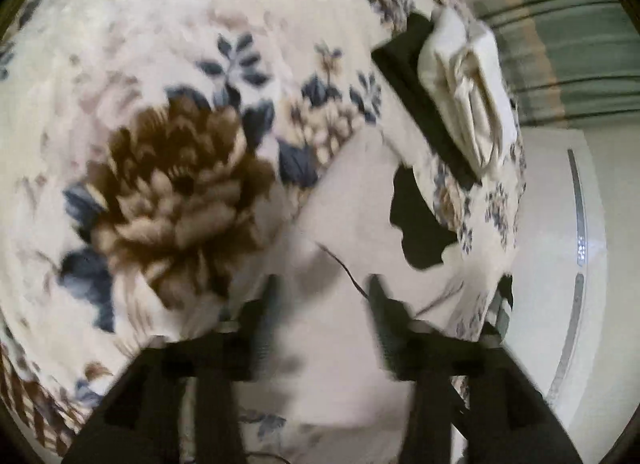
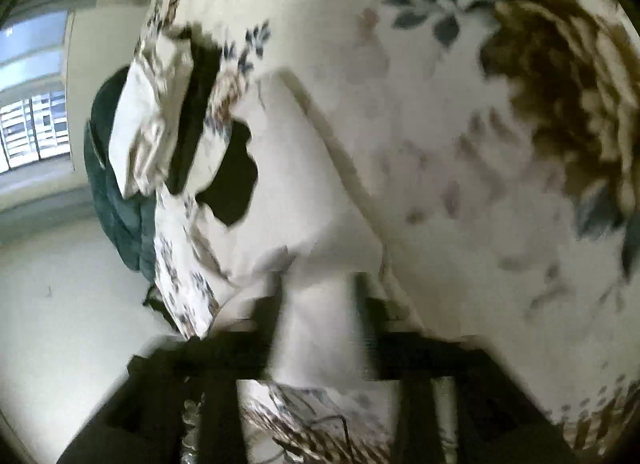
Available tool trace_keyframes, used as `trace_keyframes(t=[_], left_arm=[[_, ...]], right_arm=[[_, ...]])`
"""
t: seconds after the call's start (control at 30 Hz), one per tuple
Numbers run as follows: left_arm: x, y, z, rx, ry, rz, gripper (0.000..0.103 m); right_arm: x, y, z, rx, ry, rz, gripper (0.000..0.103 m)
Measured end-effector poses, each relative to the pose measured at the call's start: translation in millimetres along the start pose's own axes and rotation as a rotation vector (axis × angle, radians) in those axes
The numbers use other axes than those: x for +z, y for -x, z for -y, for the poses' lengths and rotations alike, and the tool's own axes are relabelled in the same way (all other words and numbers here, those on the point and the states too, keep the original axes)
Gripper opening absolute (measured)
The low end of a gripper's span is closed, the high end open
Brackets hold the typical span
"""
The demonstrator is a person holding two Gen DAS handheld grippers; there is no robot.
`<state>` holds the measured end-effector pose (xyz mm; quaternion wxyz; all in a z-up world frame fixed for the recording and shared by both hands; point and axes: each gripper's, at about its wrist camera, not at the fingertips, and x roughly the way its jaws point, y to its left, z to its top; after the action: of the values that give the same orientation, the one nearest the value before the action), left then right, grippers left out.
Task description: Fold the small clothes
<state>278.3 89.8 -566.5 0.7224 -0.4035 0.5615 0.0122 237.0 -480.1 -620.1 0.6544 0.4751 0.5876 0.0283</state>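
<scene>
Spanning cloth (image 1: 352, 200) edge, seemingly: tools (image 1: 320, 304) (image 2: 320, 304).

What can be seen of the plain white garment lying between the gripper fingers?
The white garment is a plain, soft-looking cloth, off-white and unpatterned, lying flat on the floral blanket. One straight edge runs diagonally across it, and a dark irregular patch shows at its far side. A thin dark thread crosses it. It reaches in between the fingers of the left hand-held gripper and the right hand-held gripper; motion blur hides whether either grips it.
</scene>
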Motion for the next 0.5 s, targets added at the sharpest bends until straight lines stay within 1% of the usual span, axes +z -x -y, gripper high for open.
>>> trace_keyframes(t=[0.07,0.1,0.13,0.17,0.23,0.3,0.33,0.37,0.4,0.43,0.47,0.5], left_arm=[[-2.5,4.1,-3.0,0.044,-0.031,0.026,0.062],[-3.0,-0.8,-4.1,0.083,-0.07,0.016,0.062],[-5.4,-6.5,-2.4,0.113,-0.098,0.007,0.062],[-4.9,-17.2,0.7,0.145,-0.136,-0.004,0.062],[-6.3,-34.7,6.2,0.18,-0.222,-0.022,0.062],[-5.1,-53.9,14.7,0.211,-0.294,-0.032,0.058],[-4.4,-59.7,16.6,0.21,-0.311,-0.033,0.048],[-3.3,-66.7,18.0,0.209,-0.329,-0.037,0.009],[-1.0,-76.4,17.2,0.227,-0.334,-0.057,0.002],[-0.2,-77.6,15.1,0.227,-0.331,-0.058,0.002],[1.8,-78.5,12.6,0.225,-0.331,-0.049,0.002],[4.2,-80.1,9.6,0.228,-0.331,-0.055,0.002]], right_arm=[[-6.1,-6.6,-16.6,-0.049,0.064,0.009,0.056],[-5.6,-1.0,-14.8,-0.091,0.103,0.008,0.056],[-13.3,-16.6,-25.5,-0.115,0.125,-0.002,0.056],[-14.2,-19.9,-23.7,-0.132,0.142,-0.023,0.056],[-19.9,-41.6,-28.6,-0.159,0.156,-0.052,0.056],[-16.9,-58.3,-27.6,-0.171,0.158,-0.073,0.056],[-15.6,-67.6,-28.4,-0.183,0.156,-0.075,0.056],[-15.0,-72.2,-28.9,-0.184,0.157,-0.072,0.055],[-16.6,-78.6,-32.5,-0.177,0.167,-0.06,0.036],[-16.8,-83.7,-37.5,-0.191,0.178,-0.045,0.017],[-16.1,-93.5,-44.3,-0.219,0.181,-0.033,0.003],[-15.8,-97.6,-48.4,-0.238,0.181,-0.015,0.003]])
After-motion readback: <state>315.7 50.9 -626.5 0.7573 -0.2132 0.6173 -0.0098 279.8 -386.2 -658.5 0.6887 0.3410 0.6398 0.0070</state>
